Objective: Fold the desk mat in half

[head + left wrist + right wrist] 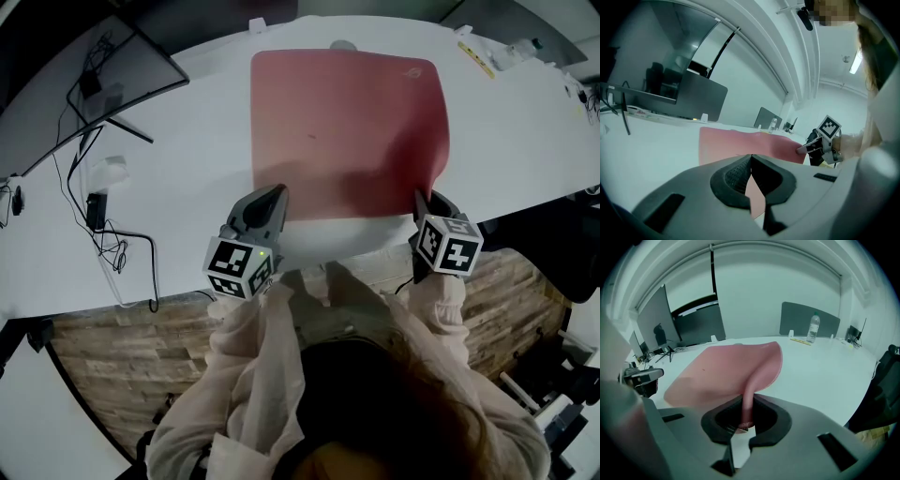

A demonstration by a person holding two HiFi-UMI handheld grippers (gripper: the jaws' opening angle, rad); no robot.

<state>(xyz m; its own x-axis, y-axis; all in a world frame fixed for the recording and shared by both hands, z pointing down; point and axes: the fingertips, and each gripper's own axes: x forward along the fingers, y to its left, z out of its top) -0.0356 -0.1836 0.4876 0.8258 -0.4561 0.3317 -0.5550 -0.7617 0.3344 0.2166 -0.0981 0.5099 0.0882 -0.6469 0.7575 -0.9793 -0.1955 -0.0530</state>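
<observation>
The monitor [66,75] is running off the upper left frame edge. The left tool [276,194] and right tool [419,202] are covering the near corners of the desk mat [347,122].

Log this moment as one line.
left gripper: shut on soft red rectangular desk mat, near-left corner | right gripper: shut on near-right corner | near edge raised off white table

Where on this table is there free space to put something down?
Bare table lies right of the desk mat, out to the edge; a narrower strip runs between mat and monitor. Cables crowd the left end; the left gripper and right gripper hold the mat's near corners.
</observation>
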